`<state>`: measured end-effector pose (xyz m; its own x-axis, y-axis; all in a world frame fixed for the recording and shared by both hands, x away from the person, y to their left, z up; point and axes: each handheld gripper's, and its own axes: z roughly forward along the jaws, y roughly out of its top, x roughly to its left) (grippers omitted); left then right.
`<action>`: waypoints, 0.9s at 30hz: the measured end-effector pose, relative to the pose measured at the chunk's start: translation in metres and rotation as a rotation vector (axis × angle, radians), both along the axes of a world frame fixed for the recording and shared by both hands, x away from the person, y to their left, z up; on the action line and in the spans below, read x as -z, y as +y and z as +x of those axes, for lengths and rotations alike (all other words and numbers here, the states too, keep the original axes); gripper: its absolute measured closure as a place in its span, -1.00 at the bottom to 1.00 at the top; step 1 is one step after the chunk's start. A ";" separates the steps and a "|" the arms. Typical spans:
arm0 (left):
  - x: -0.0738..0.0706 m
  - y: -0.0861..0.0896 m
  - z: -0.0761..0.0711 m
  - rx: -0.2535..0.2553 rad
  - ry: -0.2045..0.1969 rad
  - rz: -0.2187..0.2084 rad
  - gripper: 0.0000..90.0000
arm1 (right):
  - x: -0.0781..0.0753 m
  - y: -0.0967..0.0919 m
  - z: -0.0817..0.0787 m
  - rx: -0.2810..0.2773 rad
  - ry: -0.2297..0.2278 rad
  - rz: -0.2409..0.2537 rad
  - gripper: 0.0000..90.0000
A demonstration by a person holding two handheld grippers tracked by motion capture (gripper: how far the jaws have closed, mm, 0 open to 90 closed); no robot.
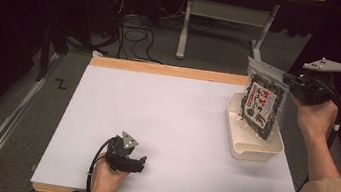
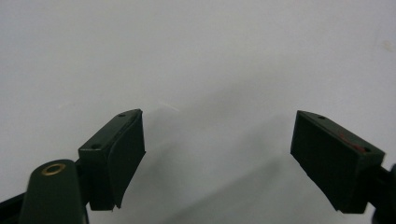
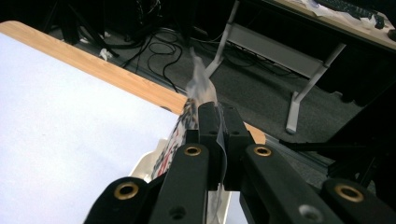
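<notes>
— White counter [image 1: 169, 126], packet [image 1: 261, 105] pinched by the right gripper [image 1: 292, 83] jaws over the tray [image 1: 251, 150]?
— Yes; lower it gently. Left gripper [image 1: 141, 162] rests, jaws wide, holding nothing

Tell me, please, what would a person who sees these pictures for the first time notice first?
First, the dark snack bag held up by the right gripper, whose jaws are shut on its upper edge; its lower end hangs in the cream tray at the table's right side. Next, the left gripper low over the white table near the front edge, jaws wide open and holding nothing.
</notes>
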<state>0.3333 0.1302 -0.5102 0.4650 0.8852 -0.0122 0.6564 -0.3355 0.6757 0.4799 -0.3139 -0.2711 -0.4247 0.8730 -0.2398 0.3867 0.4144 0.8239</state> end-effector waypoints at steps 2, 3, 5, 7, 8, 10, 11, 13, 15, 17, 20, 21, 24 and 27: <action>0.000 0.000 0.000 -0.002 -0.001 -0.004 -0.59 | -0.001 0.006 0.003 -0.002 -0.007 -0.023 1.00; -0.001 0.001 0.000 -0.002 -0.002 -0.004 -0.59 | -0.003 0.013 0.006 -0.002 -0.011 -0.034 1.00; -0.001 0.001 -0.001 -0.002 -0.002 -0.006 -0.59 | -0.005 0.016 0.007 -0.005 -0.017 -0.036 1.00; -0.001 0.001 -0.001 0.002 -0.001 -0.008 -0.59 | -0.008 0.020 0.009 -0.016 -0.029 -0.038 1.00; 0.000 0.001 -0.001 0.003 0.000 -0.009 -0.59 | -0.010 0.022 0.010 -0.020 -0.039 -0.047 1.00; 0.000 0.001 -0.001 0.001 -0.004 -0.009 -0.59 | -0.012 0.022 0.013 -0.019 -0.047 -0.046 1.00; -0.001 0.001 -0.001 0.000 -0.009 -0.010 -0.58 | -0.010 0.021 0.015 -0.023 -0.051 -0.040 1.00; -0.001 0.002 -0.002 -0.002 -0.013 -0.014 -0.58 | -0.005 0.020 0.017 -0.034 -0.047 -0.052 1.00; 0.000 0.002 -0.002 -0.004 -0.012 -0.014 -0.57 | 0.004 0.013 0.020 -0.042 -0.020 -0.076 1.00; 0.000 0.001 -0.002 -0.005 -0.014 -0.014 -0.57 | 0.008 0.009 0.020 -0.044 -0.012 -0.080 1.00; 0.000 -0.001 -0.003 0.002 -0.010 -0.014 -0.57 | 0.017 -0.010 0.015 -0.044 -0.016 -0.043 1.00; 0.000 -0.001 -0.002 0.003 -0.006 -0.013 -0.57 | 0.017 -0.010 0.015 -0.044 -0.016 -0.043 1.00; 0.002 -0.002 -0.001 -0.002 0.009 -0.008 -0.57 | 0.018 -0.023 0.005 -0.059 -0.027 0.040 1.00; 0.003 -0.002 0.000 -0.007 0.015 -0.003 -0.57 | 0.019 -0.023 0.000 -0.084 -0.034 0.064 0.99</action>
<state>0.3328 0.1283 -0.5136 0.4586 0.8884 -0.0215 0.6685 -0.3289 0.6671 0.4801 -0.3368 -0.2902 -0.4894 0.8488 -0.2002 0.3246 0.3904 0.8616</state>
